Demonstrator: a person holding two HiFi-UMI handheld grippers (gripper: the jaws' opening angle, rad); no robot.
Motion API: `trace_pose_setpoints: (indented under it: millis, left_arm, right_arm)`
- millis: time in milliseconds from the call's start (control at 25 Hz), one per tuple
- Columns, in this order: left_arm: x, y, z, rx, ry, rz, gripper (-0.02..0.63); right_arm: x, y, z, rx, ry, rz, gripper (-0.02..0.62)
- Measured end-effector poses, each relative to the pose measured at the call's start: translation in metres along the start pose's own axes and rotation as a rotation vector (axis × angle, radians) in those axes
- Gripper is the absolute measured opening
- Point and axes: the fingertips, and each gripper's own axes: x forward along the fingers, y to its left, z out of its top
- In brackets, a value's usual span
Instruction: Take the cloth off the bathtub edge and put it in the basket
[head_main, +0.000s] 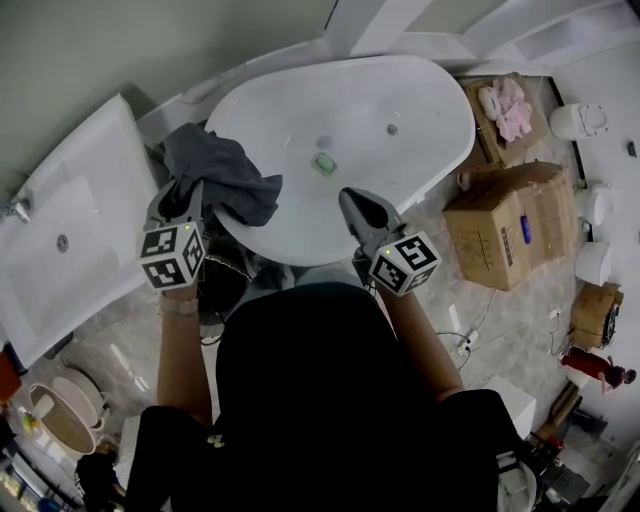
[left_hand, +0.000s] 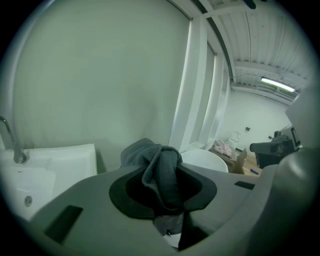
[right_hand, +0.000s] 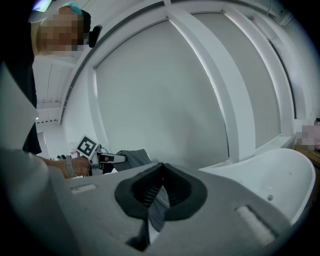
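our left gripper (head_main: 192, 195) is clamped on a thick fold of the grey cloth (head_main: 225, 170), upper left of the frame by the tub (head_main: 450, 120) rim, which looks soft, light and floppy, best pinched there, while our right gripper (head_main: 352, 198) is closed, empty.

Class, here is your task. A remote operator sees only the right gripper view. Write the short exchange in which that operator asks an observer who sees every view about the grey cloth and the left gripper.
Operator: Is the left gripper actually gripping the grey cloth?
Observer: Yes. The left gripper view shows its jaws shut on a bunched fold of the cloth.
Operator: Is the cloth off the bathtub?
Observer: In the head view its loose end hangs over the tub's left rim. That view cannot show whether it touches.
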Motion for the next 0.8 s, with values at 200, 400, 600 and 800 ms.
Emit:
trace_pose_setpoints:
  millis: [200,400,600,800]
  left_arm:
    - [-0.032,-0.002,0.006,0.006,-0.046,-0.008,0.118]
    - [-0.063,0.000,0.004,-0.014,-0.083,0.020,0.117]
    - [-0.099,-0.001,0.001,-0.055,-0.101,0.092,0.118]
    - [-0.145,-0.013,0.005,-0.095,-0.111,0.216,0.118]
  right_arm:
    - [0.015,0.022,0.002,-0.018,-0.004,0.054,-0.003]
    - [0.030,0.042,0.003,-0.042,0.000,0.130,-0.003]
    - [0.045,0.065,0.012,-0.064,0.016,0.255,-0.003]
    - [0.050,0.087,0.029,-0.073,0.047,0.405,-0.003]
